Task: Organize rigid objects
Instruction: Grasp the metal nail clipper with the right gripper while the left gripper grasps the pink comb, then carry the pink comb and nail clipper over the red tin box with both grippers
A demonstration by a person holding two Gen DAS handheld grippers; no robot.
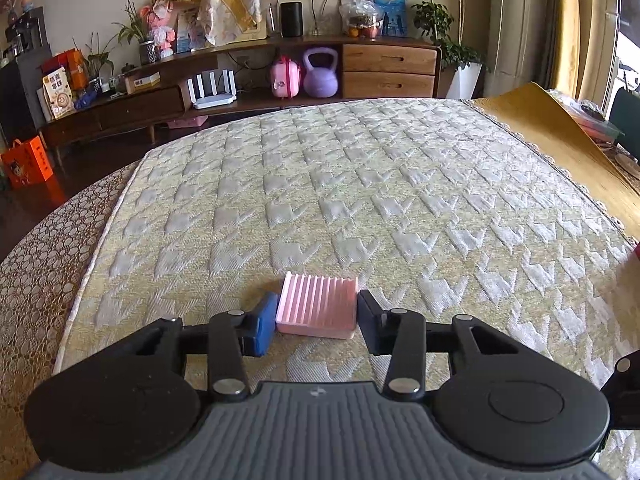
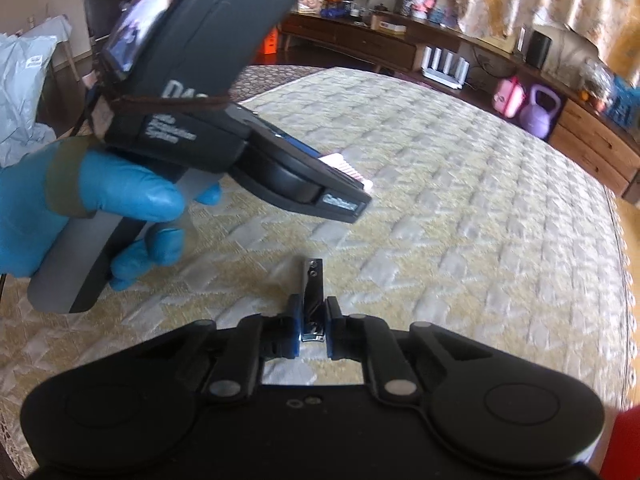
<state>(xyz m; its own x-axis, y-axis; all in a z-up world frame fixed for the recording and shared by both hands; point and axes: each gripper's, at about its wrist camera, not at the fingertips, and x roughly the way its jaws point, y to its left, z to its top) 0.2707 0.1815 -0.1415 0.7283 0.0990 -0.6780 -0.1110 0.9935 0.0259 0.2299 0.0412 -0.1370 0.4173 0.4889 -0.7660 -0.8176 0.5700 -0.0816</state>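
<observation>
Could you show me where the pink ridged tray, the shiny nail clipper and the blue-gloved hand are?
pink ridged tray (image 1: 318,304), left wrist view, on its grooved top.
nail clipper (image 2: 311,300), right wrist view, on its metal body between the jaws.
blue-gloved hand (image 2: 120,200), right wrist view, on the finger wrapped over the handle.

A quilted cream mattress (image 1: 360,184) fills the foreground. Behind it, a long dark wooden sideboard (image 1: 248,76) with lighter drawers (image 1: 389,70) lines the pale wall. Golden curtains (image 1: 568,24) catch daylight on the right.
</observation>
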